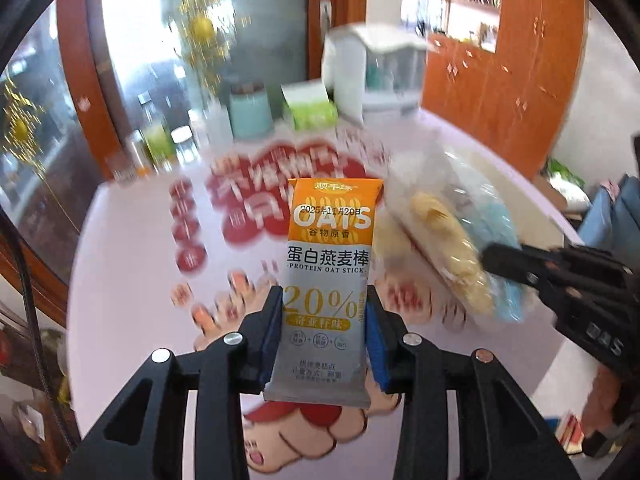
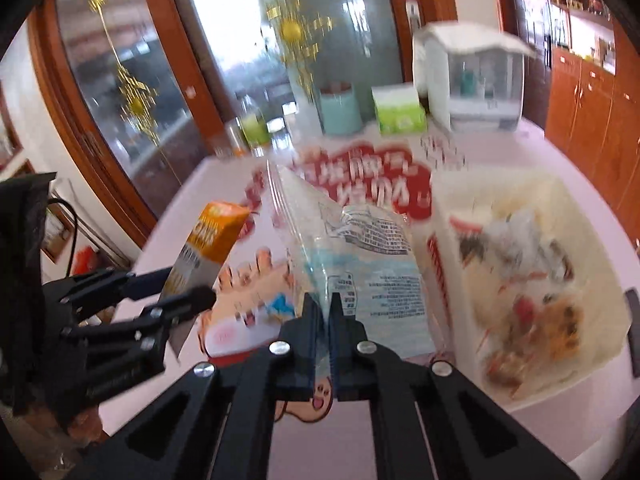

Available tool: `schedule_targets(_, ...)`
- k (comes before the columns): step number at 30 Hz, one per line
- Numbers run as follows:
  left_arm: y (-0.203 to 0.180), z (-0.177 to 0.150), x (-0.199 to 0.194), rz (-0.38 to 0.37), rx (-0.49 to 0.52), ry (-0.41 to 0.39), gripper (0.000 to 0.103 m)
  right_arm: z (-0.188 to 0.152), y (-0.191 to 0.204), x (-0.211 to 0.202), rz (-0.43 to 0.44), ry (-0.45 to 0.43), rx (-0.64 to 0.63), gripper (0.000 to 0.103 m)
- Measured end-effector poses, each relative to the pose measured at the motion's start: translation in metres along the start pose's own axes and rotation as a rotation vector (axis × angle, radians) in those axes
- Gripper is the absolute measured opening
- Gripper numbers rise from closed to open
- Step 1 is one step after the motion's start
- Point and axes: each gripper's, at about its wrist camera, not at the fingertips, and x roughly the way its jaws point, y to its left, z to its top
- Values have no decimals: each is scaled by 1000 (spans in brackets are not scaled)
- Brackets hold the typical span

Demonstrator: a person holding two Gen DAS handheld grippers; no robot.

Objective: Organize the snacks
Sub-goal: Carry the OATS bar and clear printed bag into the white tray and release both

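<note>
Snacks sit in both claws above the pink table (image 1: 132,280). Left gripper (image 1: 325,308) is clenched on an oat stick (image 1: 330,248), an orange and grey packet standing upright between its blue-padded fingers (image 1: 272,320); the pads press its lower half from either side, and the packet's top rises well past the fingertips while its bottom edge hangs just below them. From the right wrist view the same stick shows at the left, tilted, pinched by that claw and held off the table.

Right gripper (image 2: 327,300) is nearly closed, grasping a clear bag (image 2: 360,248) by a thin edge caught between its fingertips. The bag spreads up and to the right of the claw, printed with a ship drawing and a block of small text, with pale blue inside. In the left wrist view the bag appears blurred to the right of the oat stick, showing yellow and blue pieces, with the right claw gripping it from the lower right.

Just right of the bag stands a white bin (image 2: 448,208) on the table, with wrapped snacks (image 2: 524,264) lying inside.

At the table's far edge stand a teal can (image 2: 340,110), a green box (image 2: 400,112) and a white appliance (image 2: 468,80).
</note>
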Motion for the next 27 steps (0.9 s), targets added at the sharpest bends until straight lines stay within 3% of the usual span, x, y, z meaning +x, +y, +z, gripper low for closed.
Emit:
schedule_targets(4, -19, 38, -13, -2, -27, -63, 36, 20, -23, -43, 32, -102, 2, 4)
schedule_targets(12, -102, 106, -6, -59, -21, -127, 37, 48, -84, -90, 54, -201, -16, 4)
schedule_targets(20, -180, 149, 35, -62, -19, -102, 37, 70, -162, -102, 64, -239, 26, 5)
schedule_targets(27, -223, 161, 67, -39, -12, -48, 37, 80, -216, -90, 92, -212, 92, 5)
